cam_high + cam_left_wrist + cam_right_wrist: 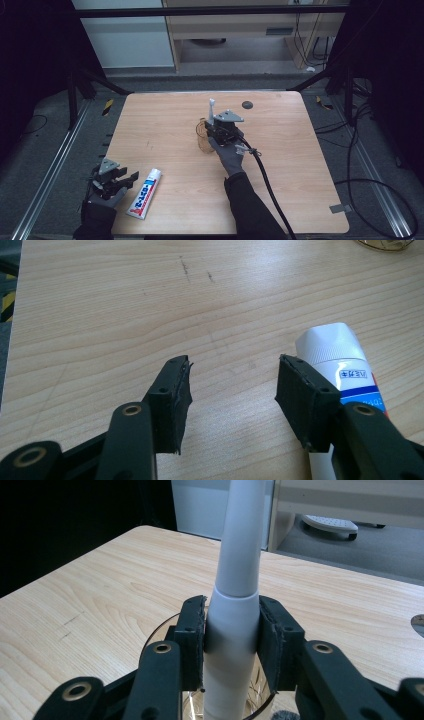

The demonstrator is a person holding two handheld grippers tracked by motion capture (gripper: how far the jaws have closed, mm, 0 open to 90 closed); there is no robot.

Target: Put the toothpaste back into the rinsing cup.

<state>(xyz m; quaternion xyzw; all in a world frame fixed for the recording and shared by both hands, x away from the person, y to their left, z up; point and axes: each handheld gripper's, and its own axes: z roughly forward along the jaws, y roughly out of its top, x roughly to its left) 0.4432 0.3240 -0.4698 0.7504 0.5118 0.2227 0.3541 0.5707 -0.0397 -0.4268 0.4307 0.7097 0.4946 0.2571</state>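
A white toothbrush handle [240,555] stands upright in a clear glass cup [156,634] near the middle of the wooden table [165,125]. My right gripper [232,615] is shut on it, with a pad against each side just above the cup's rim. In the high view the toothbrush [212,107] sticks up beyond the right gripper [216,126], over the cup [202,142]. At the table's front left lies a white, blue and red toothpaste tube [144,194]. My left gripper [232,377] stands open just left of the tube's white cap [330,342], with bare table between its jaws.
A small dark round disc [247,104] lies at the table's far side. The right gripper's black cable [267,182] trails back over the front edge. The cup's rim [385,244] shows at the top right of the left gripper view. Dark frame posts flank the table.
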